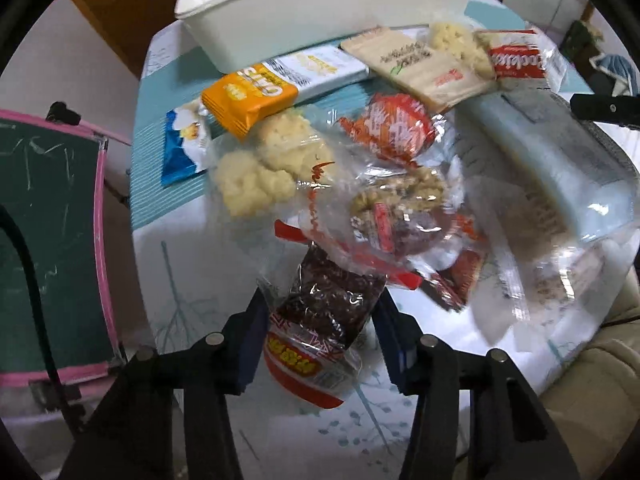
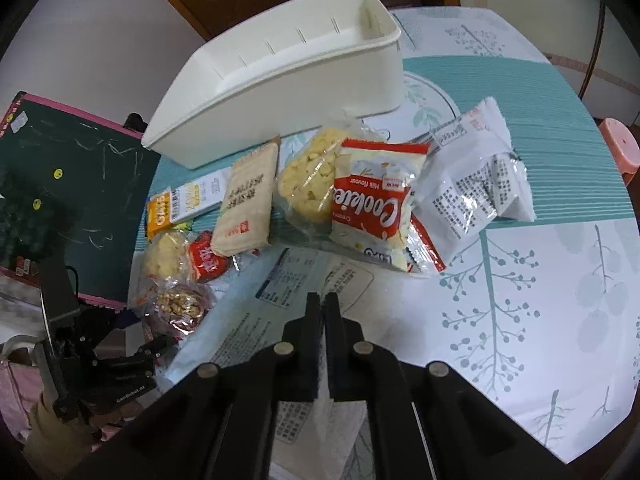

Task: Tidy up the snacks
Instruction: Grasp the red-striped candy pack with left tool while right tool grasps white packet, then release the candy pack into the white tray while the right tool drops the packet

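A white bin (image 1: 304, 12) stands at the table's far side, empty inside in the right wrist view (image 2: 288, 60). Snack packs lie in front of it: an orange pack (image 1: 252, 96), a beige cracker pack (image 2: 246, 204), a red-and-white Cookies pack (image 2: 372, 204), clear bags of yellow puffs (image 2: 308, 176). My left gripper (image 1: 320, 328) has its fingers on either side of a clear bag of dark red snack (image 1: 324, 316), open around it. My right gripper (image 2: 323, 320) is shut on a large clear printed bag (image 2: 256, 320), which also shows in the left wrist view (image 1: 560, 184).
A green chalkboard with pink frame (image 1: 48, 240) stands left of the table. A white-grey pack (image 2: 476, 184) lies right of the Cookies pack. The patterned tablecloth (image 2: 520, 300) stretches to the right. A pink stool (image 2: 622, 148) stands beyond the table edge.
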The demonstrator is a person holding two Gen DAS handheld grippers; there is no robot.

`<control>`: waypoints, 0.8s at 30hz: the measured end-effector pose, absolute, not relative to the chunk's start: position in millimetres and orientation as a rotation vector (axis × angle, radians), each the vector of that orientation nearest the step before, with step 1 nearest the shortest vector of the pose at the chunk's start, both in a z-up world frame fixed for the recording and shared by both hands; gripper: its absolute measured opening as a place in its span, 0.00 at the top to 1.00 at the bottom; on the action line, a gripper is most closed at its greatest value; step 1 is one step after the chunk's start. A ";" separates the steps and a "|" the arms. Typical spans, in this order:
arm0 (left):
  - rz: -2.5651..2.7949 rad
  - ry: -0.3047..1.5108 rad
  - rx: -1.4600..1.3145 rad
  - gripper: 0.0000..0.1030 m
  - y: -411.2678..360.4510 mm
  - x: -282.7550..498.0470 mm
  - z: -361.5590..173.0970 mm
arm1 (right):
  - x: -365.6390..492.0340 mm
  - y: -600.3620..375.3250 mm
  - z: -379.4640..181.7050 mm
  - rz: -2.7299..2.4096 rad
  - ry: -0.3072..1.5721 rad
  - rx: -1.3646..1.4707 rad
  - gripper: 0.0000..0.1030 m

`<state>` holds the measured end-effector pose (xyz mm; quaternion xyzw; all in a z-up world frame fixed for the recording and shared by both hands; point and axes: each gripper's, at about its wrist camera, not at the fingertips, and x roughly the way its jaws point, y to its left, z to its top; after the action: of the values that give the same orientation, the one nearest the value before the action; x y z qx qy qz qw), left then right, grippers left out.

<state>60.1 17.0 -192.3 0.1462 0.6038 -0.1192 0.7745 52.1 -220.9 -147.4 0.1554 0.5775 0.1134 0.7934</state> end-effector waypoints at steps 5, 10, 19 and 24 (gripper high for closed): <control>-0.246 1.245 0.277 0.52 28.9 52.4 -151.7 | 37.1 -224.9 -113.7 0.257 1.148 0.288 0.99; -0.253 1.144 0.234 0.52 32.9 47.6 -101.7 | 28.4 -226.1 -74.6 0.261 1.048 0.219 0.99; -0.235 1.005 0.207 0.52 15.9 94.9 -31.0 | 50.6 -217.4 -22.6 0.266 0.930 0.098 1.00; -0.190 0.962 0.150 0.52 9.8 154.3 -2.7 | 88.1 -207.7 11.0 0.255 0.850 0.040 1.00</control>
<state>154.3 9.8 -2.7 0.0721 0.4615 -0.0910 0.8795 88.1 -207.7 11.0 0.0191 0.4111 0.1233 0.9030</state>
